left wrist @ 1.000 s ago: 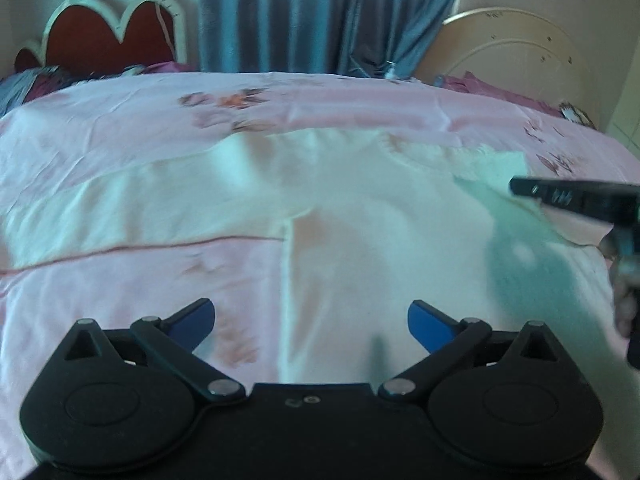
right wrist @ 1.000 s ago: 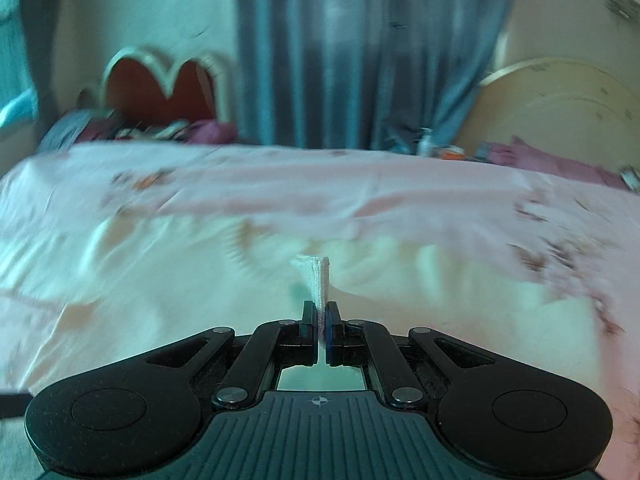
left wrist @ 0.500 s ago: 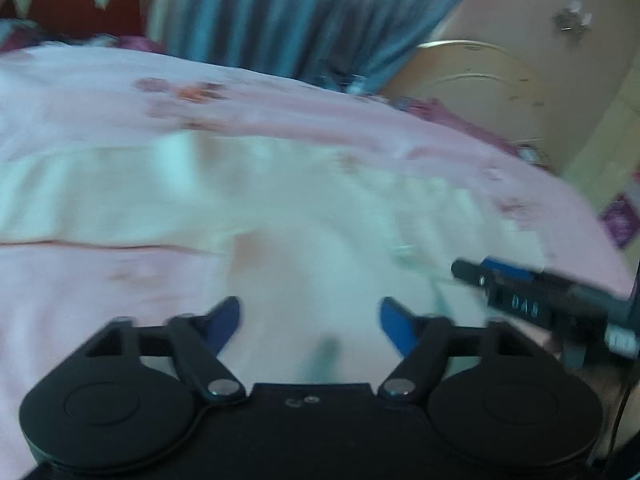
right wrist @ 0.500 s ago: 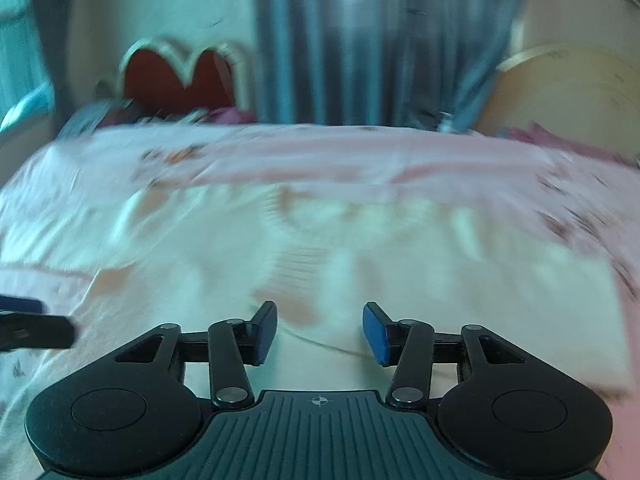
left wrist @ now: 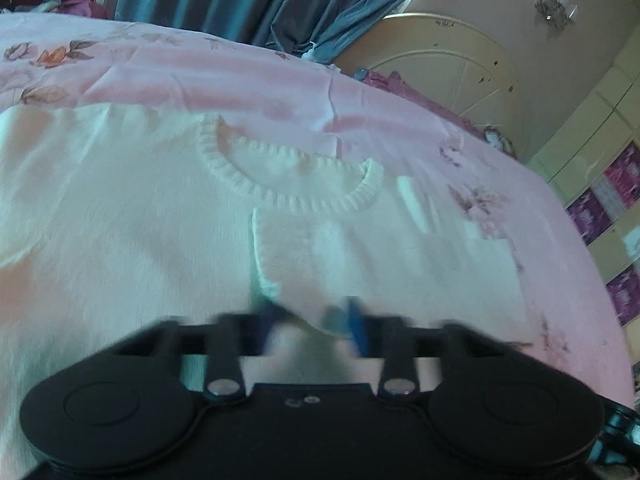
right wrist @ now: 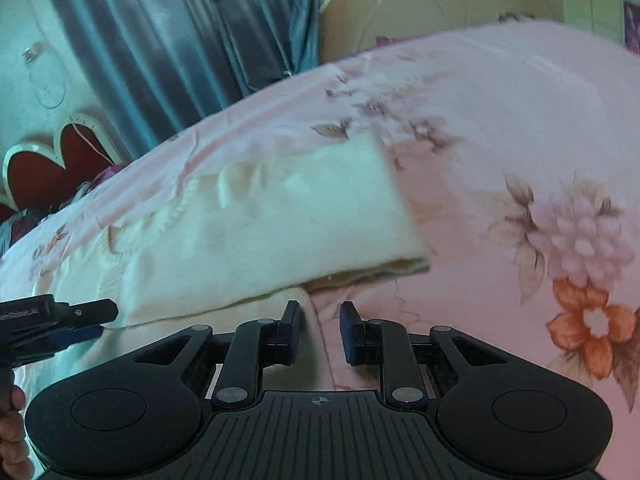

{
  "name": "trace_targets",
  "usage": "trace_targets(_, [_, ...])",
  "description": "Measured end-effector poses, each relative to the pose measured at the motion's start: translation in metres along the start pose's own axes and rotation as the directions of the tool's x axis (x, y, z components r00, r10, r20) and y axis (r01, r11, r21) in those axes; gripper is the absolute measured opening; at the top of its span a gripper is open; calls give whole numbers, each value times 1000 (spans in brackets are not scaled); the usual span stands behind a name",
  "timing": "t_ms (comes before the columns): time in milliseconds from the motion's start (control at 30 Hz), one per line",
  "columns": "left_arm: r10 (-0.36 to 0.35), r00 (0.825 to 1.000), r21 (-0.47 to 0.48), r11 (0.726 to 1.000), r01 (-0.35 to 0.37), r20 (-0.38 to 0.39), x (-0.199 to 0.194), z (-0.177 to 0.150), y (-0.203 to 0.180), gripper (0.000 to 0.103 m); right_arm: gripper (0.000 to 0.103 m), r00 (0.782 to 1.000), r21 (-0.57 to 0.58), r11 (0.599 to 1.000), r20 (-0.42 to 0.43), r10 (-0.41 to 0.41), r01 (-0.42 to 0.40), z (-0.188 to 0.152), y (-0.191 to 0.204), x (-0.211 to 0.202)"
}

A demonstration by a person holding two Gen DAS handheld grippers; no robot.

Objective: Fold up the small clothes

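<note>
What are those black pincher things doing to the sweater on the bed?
A person holds a gripper in each hand and is folding a cream knitted sweater spread on a pink flowered bedspread. One sleeve already lies folded across the body. The left gripper is blurred, its jaws closing on the sweater's near edge. The right gripper is closing too, with the sweater's edge just between its jaws.

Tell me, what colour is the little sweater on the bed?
The sweater is cream-white with a ribbed collar, lying on the pink flowery bedsheet. The left wrist view shows it best.
</note>
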State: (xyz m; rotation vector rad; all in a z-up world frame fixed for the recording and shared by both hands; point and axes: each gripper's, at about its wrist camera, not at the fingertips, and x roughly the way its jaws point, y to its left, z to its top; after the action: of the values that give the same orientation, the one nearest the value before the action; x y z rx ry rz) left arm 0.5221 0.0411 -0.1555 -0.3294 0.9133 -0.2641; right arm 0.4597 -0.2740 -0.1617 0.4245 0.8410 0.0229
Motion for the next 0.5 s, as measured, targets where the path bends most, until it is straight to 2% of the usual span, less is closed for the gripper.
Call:
trace_targets(33, [-9,1000,-1,1000,9,-4,1,2,1,4,21,1000,3,1000,0,-1,1,-1,0,0])
trace_targets(133, [-9,998,9,1000,9,63,-16,10,7,4,21,1000,14,1000,4,1,-1,-1,2,1])
trace_targets(300, [57,986,18,998,-60,156,-53,20,45,4,21,1000,-5,1000,1,-4,4,-1,5,4])
trace_targets(500, [122,980,-16,993,-121,156,-63,16,81,4,21,1000,-24,1000,4,-10,10,-1,10,5])
